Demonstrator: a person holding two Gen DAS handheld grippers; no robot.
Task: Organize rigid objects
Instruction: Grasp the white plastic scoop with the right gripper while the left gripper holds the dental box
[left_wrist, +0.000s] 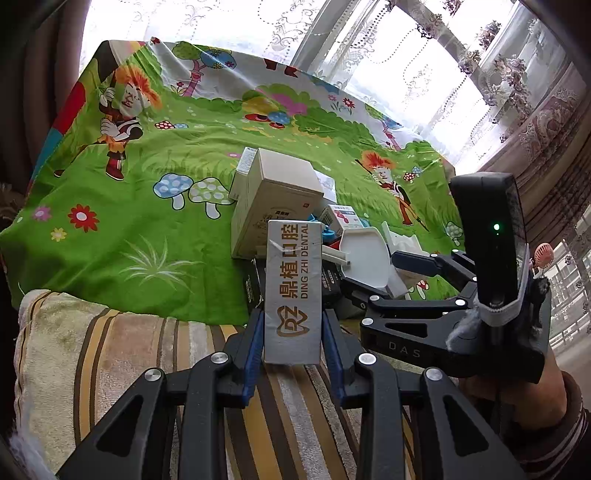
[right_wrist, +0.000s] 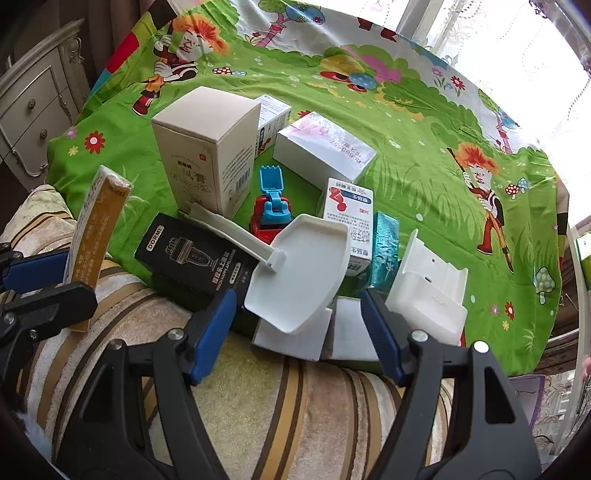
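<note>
Above the near striped cushion, a slim grey dental box printed "DING ZHI DENTAL" in gold is held upright, clamped at its lower sides by the left gripper, its blue pads pressed against the box. The right gripper is spread wide with nothing held, its fingers flanking a white scoop amid cartons on the green cartoon cloth
</note>
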